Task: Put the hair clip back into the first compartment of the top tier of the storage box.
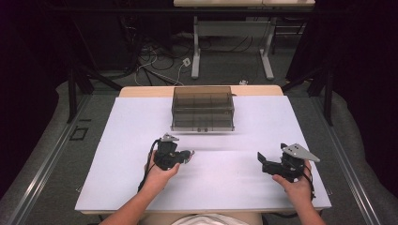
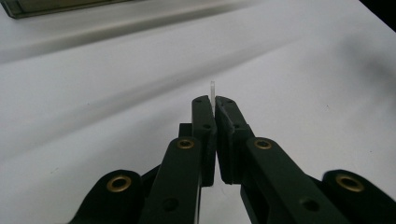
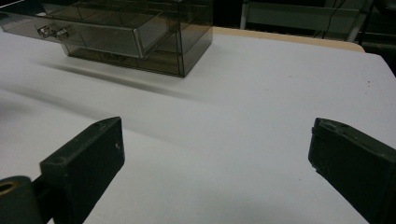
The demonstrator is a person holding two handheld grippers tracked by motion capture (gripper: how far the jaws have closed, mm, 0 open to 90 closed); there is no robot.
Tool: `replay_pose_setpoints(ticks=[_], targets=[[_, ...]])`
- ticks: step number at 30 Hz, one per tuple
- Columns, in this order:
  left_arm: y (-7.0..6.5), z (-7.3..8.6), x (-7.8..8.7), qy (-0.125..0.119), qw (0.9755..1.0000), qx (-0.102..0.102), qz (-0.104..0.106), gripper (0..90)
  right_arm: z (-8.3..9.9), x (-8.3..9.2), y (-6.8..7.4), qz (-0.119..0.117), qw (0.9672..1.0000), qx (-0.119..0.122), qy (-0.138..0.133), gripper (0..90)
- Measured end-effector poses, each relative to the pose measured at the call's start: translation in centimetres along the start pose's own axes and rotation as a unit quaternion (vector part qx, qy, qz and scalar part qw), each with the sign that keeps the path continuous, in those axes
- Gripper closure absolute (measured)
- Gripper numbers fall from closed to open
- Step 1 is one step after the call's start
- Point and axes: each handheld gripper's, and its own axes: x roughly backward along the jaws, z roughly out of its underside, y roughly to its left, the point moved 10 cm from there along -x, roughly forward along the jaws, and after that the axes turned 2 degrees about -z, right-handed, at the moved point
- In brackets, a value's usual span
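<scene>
Two grippers, lower frame — left gripper [image 2: 214,103] clamped on clear strip [image 2: 212,89], right gripper [image 3: 215,154] apart; drawer box [image 1: 202,108], upper centre, likely not yet reached.

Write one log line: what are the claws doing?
left claw: shut on thin clear strip | right claw: open, empty | drawer box: untouched
</scene>
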Motion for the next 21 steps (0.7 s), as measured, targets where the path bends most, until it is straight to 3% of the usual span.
replay_pose_setpoints(ticks=[3, 21], targets=[[0.1, -0.3, 0.2, -0.010, 0.9999, 0.008, 0.000, 87.4, 0.0, 0.0, 0.0, 0.000, 1.0000, 0.000, 0.000, 3.1], [0.7, -2.0, 1.8, -0.040, 0.9992, 0.008, -0.006, 87.4, 0.0, 0.2, -0.1, 0.003, 1.0000, 0.009, 0.000, 3.2]])
